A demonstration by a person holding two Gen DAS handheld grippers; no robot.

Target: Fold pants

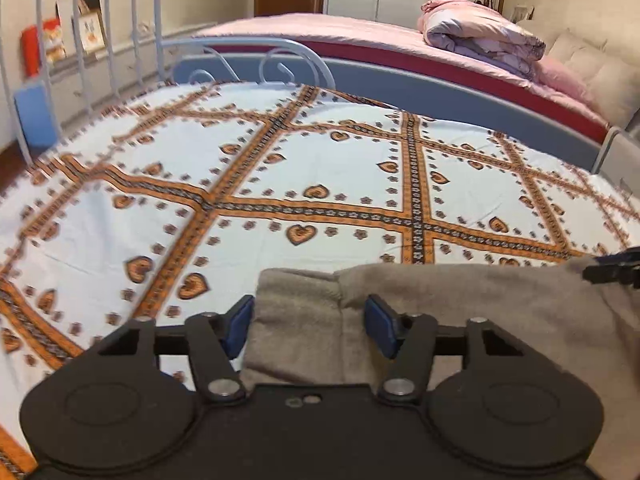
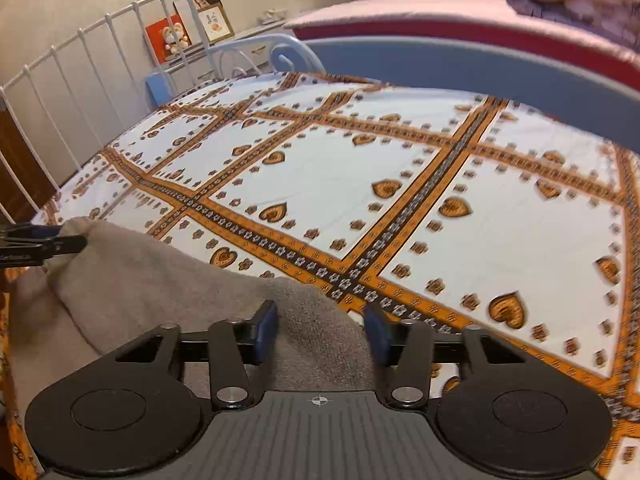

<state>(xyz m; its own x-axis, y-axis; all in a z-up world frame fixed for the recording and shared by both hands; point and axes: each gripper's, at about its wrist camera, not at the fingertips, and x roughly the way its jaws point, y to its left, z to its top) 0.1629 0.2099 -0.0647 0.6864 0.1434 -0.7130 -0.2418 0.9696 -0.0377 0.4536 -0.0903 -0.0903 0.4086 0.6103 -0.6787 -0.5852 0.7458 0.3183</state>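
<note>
Grey-brown pants [image 1: 480,304] lie on the near edge of a bed covered by a white sheet with orange bands and hearts [image 1: 320,160]. My left gripper [image 1: 310,326] hovers over the cloth's left end; its blue pads stand apart, the fabric lies between them, and I see no pinch. The pants [image 2: 140,280] form a raised hump in the right wrist view. There my right gripper [image 2: 322,334] stands open with the hump between its pads. Each gripper shows in the other's view: the left one [image 2: 48,244] at the cloth's left edge, the right one [image 1: 612,270] at its right.
A white metal bed rail [image 2: 80,80] runs along the left and far sides. Beyond a grey-blue footboard [image 1: 440,92] stands a second bed with a pink cover and a folded quilt [image 1: 480,36]. Framed pictures [image 2: 212,16] lean on a shelf by the wall.
</note>
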